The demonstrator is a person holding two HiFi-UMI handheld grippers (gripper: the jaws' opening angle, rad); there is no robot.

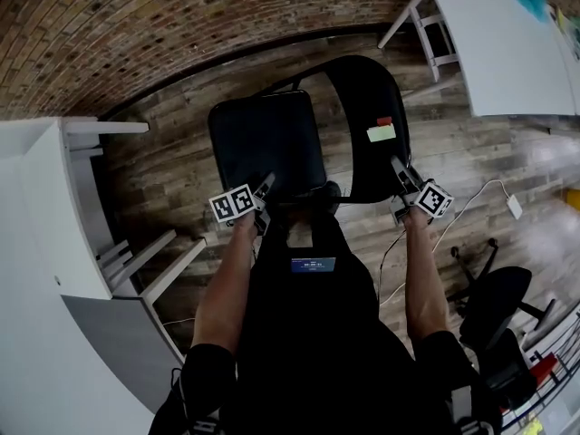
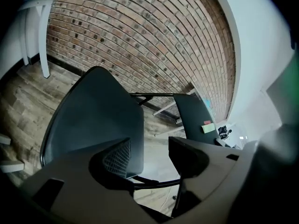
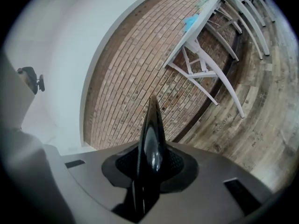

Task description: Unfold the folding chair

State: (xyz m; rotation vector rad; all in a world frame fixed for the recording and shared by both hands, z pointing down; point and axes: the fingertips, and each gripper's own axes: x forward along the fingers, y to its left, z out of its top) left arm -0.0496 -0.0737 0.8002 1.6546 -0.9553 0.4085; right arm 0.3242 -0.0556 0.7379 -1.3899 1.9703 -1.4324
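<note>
Black folding chair [image 1: 313, 157] sits at twelve o'clock in the head view, seat [image 1: 263, 139] at eleven, backrest [image 1: 367, 125] at one; left gripper [image 1: 265, 188] reaches the seat's near edge, right gripper [image 1: 400, 175] the backrest's. Left gripper view: jaws apart, seat edge beside one pad, probably to press it flat. Right gripper view: jaws clamped on the backrest's thin edge, seemingly steadying it
</note>
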